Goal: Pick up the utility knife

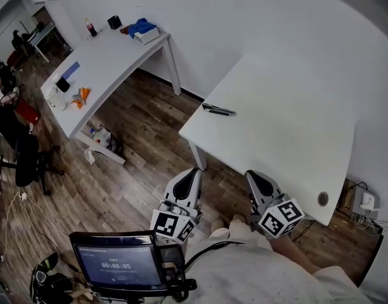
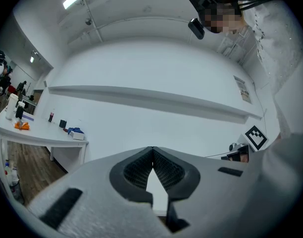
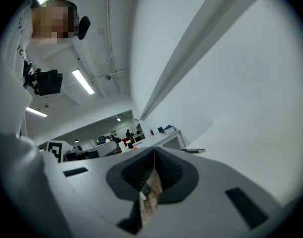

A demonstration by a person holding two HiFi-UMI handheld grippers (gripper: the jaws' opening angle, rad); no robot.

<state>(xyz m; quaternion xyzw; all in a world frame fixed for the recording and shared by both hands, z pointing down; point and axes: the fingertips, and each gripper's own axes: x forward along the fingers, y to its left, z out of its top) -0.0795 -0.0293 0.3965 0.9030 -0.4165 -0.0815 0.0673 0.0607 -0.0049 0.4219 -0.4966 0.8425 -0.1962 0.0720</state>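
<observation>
The utility knife [image 1: 218, 110], dark and slim, lies near the far left edge of the white table [image 1: 289, 132]; in the right gripper view the utility knife [image 3: 192, 150] shows small, ahead and to the right. My left gripper [image 1: 194, 171] hovers over the wood floor, short of the table's near left corner, with its jaws shut and empty [image 2: 152, 152]. My right gripper [image 1: 250, 175] is level at the table's near edge, jaws also shut with nothing held [image 3: 154, 155]. The knife is well ahead of both grippers.
A second white table [image 1: 102, 62] at the back left carries a bottle [image 1: 90, 28], a blue cloth on a box [image 1: 143, 29] and an orange item [image 1: 83, 95]. A dark office chair [image 1: 28, 160] stands left. A screen [image 1: 121, 265] sits at the bottom. A round cable hole [image 1: 323, 199] marks the near table's right corner.
</observation>
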